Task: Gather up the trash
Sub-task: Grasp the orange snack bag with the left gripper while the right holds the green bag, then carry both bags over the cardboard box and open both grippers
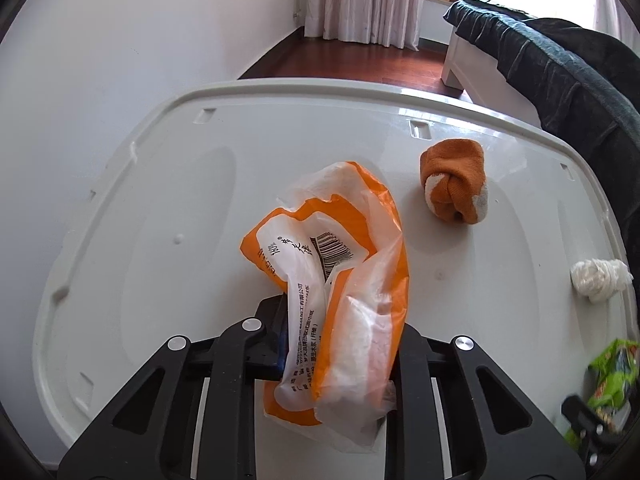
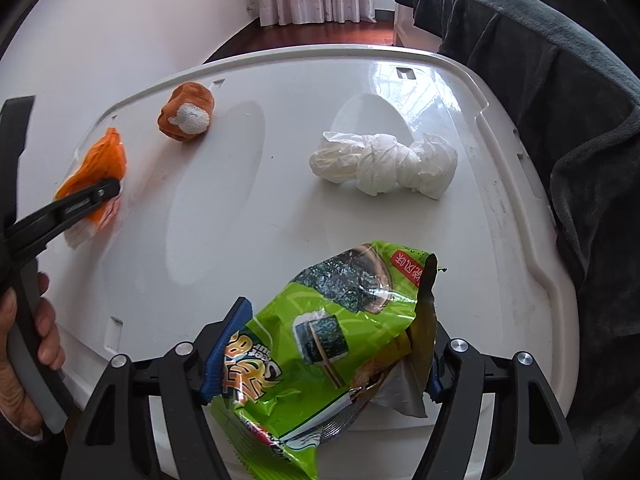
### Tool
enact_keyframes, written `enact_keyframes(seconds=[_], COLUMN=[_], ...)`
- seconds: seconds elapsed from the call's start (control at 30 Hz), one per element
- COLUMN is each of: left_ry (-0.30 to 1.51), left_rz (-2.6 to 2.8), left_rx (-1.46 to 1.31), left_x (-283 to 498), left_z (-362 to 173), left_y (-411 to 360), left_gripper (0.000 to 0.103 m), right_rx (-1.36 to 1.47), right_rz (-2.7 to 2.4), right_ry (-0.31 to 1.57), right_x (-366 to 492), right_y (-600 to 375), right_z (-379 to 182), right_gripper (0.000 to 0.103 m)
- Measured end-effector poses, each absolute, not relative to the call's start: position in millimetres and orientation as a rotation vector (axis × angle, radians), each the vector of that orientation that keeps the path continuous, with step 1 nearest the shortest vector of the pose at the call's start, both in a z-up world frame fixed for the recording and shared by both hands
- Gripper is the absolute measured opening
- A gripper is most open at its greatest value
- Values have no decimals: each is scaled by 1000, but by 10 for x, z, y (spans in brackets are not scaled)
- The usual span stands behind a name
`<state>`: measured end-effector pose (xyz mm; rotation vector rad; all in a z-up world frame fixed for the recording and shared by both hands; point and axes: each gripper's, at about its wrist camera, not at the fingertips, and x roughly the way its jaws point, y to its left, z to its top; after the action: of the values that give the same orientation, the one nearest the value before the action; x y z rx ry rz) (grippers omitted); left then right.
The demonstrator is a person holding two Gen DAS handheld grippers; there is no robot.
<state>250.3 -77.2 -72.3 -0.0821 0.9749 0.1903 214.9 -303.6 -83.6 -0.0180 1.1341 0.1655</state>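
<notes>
L gripper (image 1: 340,352) is clenched on the orange wrapper (image 1: 336,280), which hangs crumpled between its fingers over the white lid (image 1: 160,208). R gripper (image 2: 324,360) is clenched on the green snack bag (image 2: 320,344), held above the lid's near edge. Still lying on the lid: rolled orange sock (image 1: 454,186) near the far side, and a knotted tissue wad (image 2: 386,164) toward the right edge, well apart from both grippers. Dark blanket (image 2: 540,60) drapes beside the lid at right.

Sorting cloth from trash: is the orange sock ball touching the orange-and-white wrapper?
Apart. The left wrist view shows bare lid between the orange sock ball and the orange-and-white wrapper.
</notes>
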Motion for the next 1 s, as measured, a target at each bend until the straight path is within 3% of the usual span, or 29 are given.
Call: enact_keyframes(seconds=[0.37, 0.63, 0.83, 1.0], left_ry=[817, 765, 765, 825], left_rz=[111, 71, 54, 33], left_rx=[67, 35, -33, -73], left_x=[1580, 949, 511, 83], left_z=[-116, 225, 262, 49], left_y=[-745, -608, -525, -486], left_gripper=[21, 21, 21, 21], right_rx=[-65, 68, 105, 126], right_rz=[165, 231, 258, 286], right_ry=[1073, 942, 848, 853], right_x=[2037, 1580, 847, 243], right_y=[-2673, -2603, -2676, -2707], right_z=[-756, -249, 2, -117], right_gripper=[68, 68, 68, 68])
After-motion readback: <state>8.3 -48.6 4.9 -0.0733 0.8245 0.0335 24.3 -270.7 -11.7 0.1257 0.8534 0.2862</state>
